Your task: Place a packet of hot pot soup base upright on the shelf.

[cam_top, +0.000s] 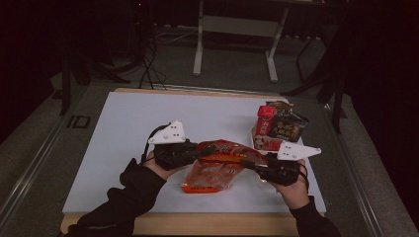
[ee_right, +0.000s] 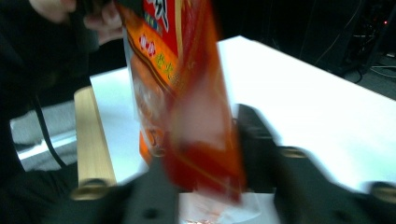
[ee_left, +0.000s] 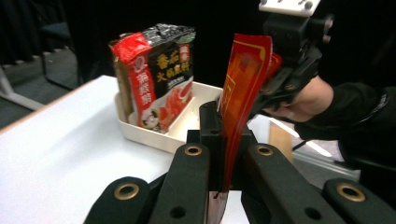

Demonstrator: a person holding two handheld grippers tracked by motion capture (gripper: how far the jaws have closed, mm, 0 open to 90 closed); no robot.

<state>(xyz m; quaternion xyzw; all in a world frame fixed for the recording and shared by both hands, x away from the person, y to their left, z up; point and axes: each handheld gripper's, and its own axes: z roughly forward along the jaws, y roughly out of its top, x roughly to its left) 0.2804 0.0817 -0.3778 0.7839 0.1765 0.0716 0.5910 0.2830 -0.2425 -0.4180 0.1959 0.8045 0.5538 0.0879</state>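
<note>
Blurred right gripper [ee_right: 205, 154] jaws and red packet [ee_right: 196, 140], grip unclear.

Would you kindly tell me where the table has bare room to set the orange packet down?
The white table top is bare across its far-left half, beyond the left tongs. It is crowded at the right, where the white tray of packets stands close to the orange packet and the right tongs.
</note>
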